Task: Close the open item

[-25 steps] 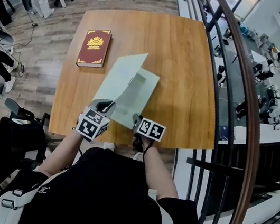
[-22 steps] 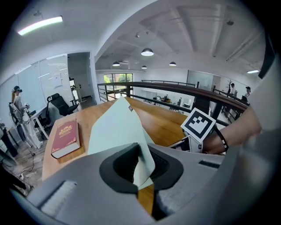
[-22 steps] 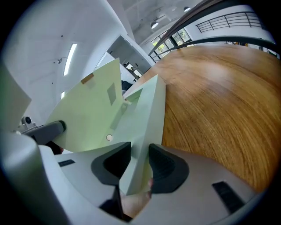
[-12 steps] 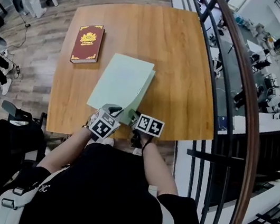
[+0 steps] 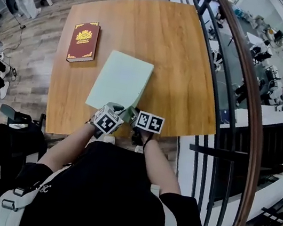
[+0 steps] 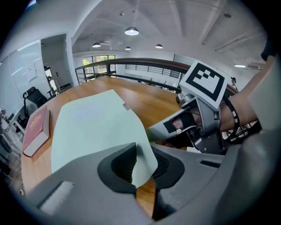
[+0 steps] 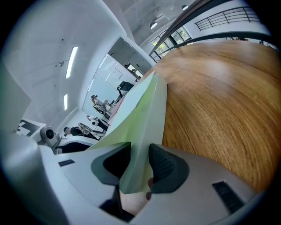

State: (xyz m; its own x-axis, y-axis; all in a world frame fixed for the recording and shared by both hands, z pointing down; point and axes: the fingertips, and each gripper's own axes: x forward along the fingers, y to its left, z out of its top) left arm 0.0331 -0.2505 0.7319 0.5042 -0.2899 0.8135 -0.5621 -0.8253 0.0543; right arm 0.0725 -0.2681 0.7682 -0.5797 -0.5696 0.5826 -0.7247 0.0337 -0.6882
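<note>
A pale green folder (image 5: 120, 81) lies closed and flat on the wooden table (image 5: 183, 63), its near edge toward me. My left gripper (image 5: 114, 108) is at its near corner. In the left gripper view the cover's corner (image 6: 140, 154) sits between the jaws of the left gripper (image 6: 145, 165), which are opening; a gap shows beside the thin sheet. My right gripper (image 5: 132, 114) is just to the right, shut on the folder's near edge (image 7: 145, 114), which fills the space between its pads (image 7: 164, 165). The right gripper (image 6: 193, 127) also shows in the left gripper view.
A dark red book (image 5: 83, 41) lies closed at the table's far left, also seen as the red book (image 6: 35, 131). A curved handrail with metal bars (image 5: 235, 72) runs along the table's right side. A black chair (image 5: 12, 141) stands at my left.
The raised cover has come down flat, so the folder went from open to closed. My left gripper moved right with the cover, close to the right gripper.
</note>
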